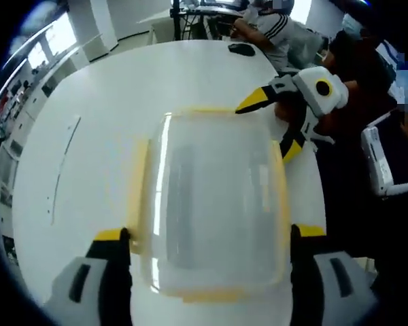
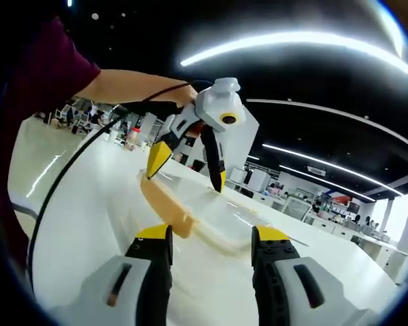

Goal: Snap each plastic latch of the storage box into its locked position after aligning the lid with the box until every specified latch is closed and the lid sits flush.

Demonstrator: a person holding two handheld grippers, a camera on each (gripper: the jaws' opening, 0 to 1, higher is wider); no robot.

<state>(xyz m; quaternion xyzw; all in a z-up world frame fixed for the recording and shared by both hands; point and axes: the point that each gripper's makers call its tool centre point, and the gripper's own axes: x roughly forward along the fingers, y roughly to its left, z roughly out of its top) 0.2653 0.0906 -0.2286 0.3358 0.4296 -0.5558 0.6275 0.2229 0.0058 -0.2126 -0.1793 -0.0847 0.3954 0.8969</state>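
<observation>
Right claw spread before the storage box; left claw seemingly touching its lid.

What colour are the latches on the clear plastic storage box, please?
Pale yellow latches line the clear plastic storage box, best seen in the left gripper view.

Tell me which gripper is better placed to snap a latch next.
Probably the left gripper: its open jaws straddle the storage box beside both yellow side latches. The right gripper sits at the far corner.
</observation>
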